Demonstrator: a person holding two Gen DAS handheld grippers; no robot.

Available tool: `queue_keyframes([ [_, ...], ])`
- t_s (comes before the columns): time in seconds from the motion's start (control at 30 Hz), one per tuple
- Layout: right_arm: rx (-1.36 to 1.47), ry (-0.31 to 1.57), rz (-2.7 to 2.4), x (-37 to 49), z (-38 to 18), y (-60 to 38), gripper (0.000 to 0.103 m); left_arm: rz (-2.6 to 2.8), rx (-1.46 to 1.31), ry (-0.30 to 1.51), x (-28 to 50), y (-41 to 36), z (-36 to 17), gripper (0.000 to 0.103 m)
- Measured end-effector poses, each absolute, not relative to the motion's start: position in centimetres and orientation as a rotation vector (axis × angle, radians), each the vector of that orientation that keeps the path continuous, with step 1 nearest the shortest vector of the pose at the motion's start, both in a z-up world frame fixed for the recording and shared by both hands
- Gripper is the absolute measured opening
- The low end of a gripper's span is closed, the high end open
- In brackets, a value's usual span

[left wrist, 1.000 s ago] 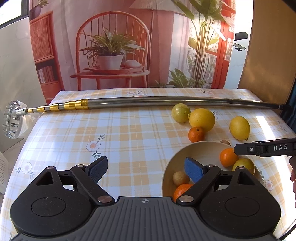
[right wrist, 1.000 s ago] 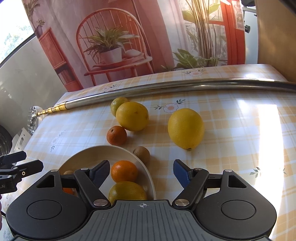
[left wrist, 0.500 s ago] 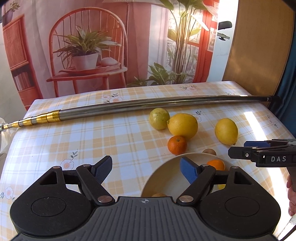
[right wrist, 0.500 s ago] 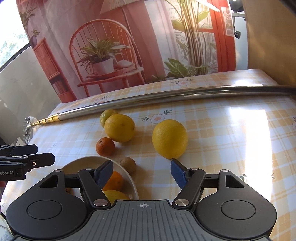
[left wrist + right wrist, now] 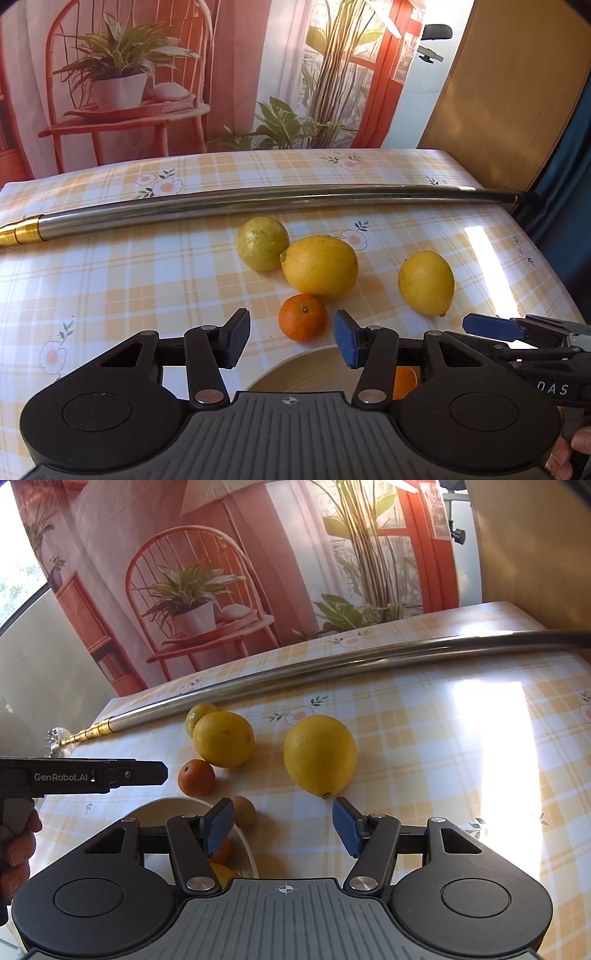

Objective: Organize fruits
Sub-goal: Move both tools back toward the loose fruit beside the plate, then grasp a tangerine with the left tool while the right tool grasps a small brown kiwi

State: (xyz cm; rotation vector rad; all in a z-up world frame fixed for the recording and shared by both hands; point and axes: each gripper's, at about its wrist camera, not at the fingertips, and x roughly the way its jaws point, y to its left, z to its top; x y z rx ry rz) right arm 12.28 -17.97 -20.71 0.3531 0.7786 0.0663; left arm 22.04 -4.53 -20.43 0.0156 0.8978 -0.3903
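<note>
Now, on the left wrist view, we are holding the left hand-held gripper [image 5: 290, 341] spread apart and empty just short of the small orange [image 5: 303, 316] on the worktop [image 5: 110, 266]. On the right wrist view, we are keeping the right hand-held gripper [image 5: 283, 825] parted just below the big lemon [image 5: 320, 755], beside the bowl [image 5: 162, 810].

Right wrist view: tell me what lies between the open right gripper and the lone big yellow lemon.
Only bare checked tablecloth separates the right gripper from the yellow lemon, seen in the right wrist view.

Glossy checked oilcloth [image 5: 424, 760], polished metal pole [image 5: 258, 203], dimpled lemon [image 5: 319, 755] peel, matt black plastic fingers [image 5: 236, 341].
</note>
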Motion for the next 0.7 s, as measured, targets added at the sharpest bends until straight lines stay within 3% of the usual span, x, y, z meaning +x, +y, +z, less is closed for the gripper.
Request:
queue_keyframes([
  [0.53,0.393,0.786,0.065,12.4,-21.4,-18.9,0.051,-0.395,-0.040,1.009,25.4,-5.7,-23.3,0.048],
  [0.7,0.394,0.789,0.073,12.4,-21.5,-19.0,0.049,-0.397,-0.040,1.021,25.6,-5.9,-24.0,0.039],
])
